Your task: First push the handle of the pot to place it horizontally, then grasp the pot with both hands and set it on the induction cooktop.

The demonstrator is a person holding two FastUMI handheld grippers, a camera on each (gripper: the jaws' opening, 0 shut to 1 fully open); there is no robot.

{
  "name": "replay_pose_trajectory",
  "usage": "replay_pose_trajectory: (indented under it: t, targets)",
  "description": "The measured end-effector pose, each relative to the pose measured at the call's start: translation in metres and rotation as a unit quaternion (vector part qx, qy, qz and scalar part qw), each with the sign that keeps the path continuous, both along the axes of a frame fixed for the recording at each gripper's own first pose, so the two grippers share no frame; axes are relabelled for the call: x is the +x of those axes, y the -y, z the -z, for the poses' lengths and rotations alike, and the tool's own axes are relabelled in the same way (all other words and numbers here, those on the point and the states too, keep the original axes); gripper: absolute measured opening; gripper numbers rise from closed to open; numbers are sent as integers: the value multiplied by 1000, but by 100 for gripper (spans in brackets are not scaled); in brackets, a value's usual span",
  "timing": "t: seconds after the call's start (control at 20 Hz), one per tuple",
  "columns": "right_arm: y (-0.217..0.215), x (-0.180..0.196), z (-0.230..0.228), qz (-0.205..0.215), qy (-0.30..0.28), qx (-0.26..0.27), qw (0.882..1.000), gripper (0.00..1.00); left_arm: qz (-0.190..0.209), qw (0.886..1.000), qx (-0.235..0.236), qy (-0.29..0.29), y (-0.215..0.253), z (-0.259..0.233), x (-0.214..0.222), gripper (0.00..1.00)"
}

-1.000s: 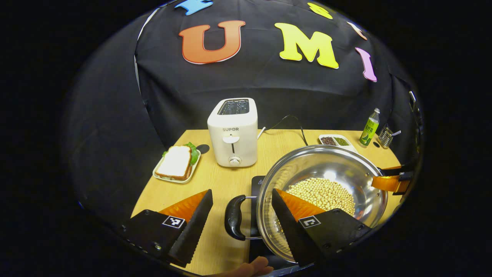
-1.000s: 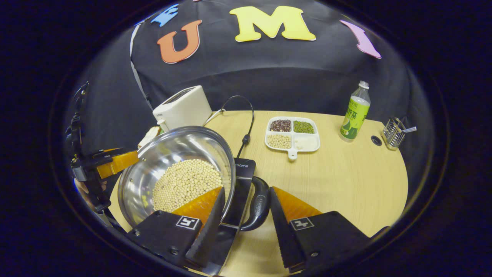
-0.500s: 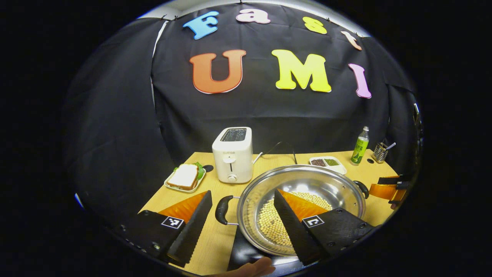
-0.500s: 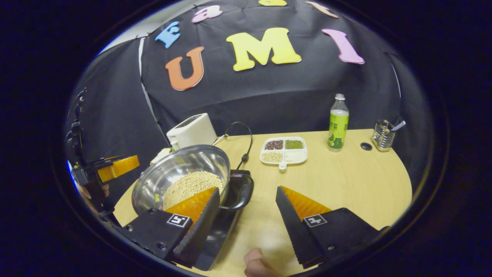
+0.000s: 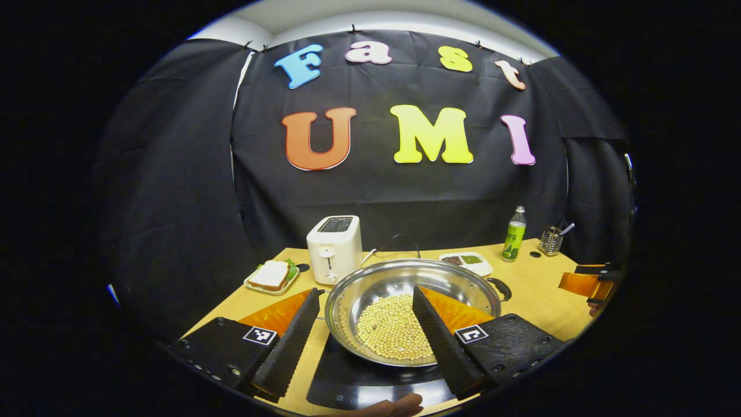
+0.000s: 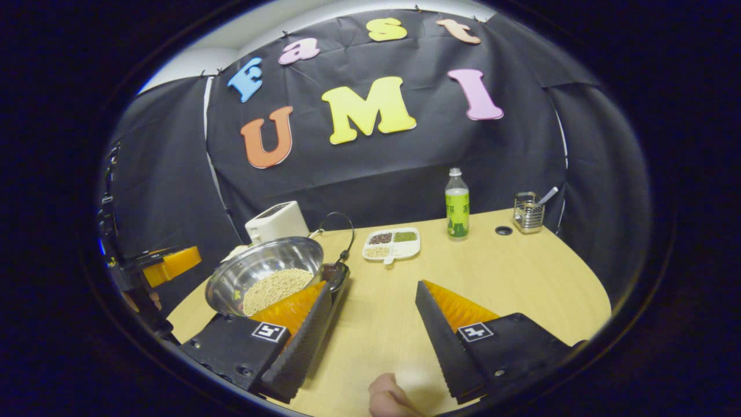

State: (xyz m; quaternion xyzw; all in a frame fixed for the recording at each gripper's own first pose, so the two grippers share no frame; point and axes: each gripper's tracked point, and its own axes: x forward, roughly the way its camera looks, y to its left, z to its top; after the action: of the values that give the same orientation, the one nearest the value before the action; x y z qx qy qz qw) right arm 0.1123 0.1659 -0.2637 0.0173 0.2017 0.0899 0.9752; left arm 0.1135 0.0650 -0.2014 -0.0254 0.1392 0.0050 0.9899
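The pot (image 5: 405, 310) is sitting on the induction cooktop (image 5: 359, 385) while the left gripper (image 5: 362, 336) and right gripper (image 6: 370, 333) are hovering with fingers apart, grasping nothing.

Left gripper (image 5: 365, 336) and right gripper (image 6: 370, 341) both hold their fingers spread wide (nothing pinched between them).

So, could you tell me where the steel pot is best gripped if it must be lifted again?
Take the pot by its two dark side handles, one gripper from each side. The right handle juts out level from the rim, offering a narrow bar; the wide, bean-filled bowl won't fit between fingers.
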Motion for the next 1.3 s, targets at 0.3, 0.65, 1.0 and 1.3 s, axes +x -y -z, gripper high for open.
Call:
replay_pose_trajectory:
  t: [0.3, 0.65, 1.0, 1.3]
  targets:
    - [50, -48, -45, 32, 73, -40, 996, 96, 15, 998, -43, 40, 26, -25, -31, 96]
    - [98, -84, -90, 57, 116, -12, 992, 99, -7, 996, -39, 82, 33, -55, -66, 93]
    - [118, -123, -140, 65, 163, -7, 984, 96, -7, 993, -65, 102, 59, -92, -104, 95]
    - [136, -161, -178, 79, 202, -29, 976, 96, -1, 991, -62, 122, 78, -130, -136, 94]
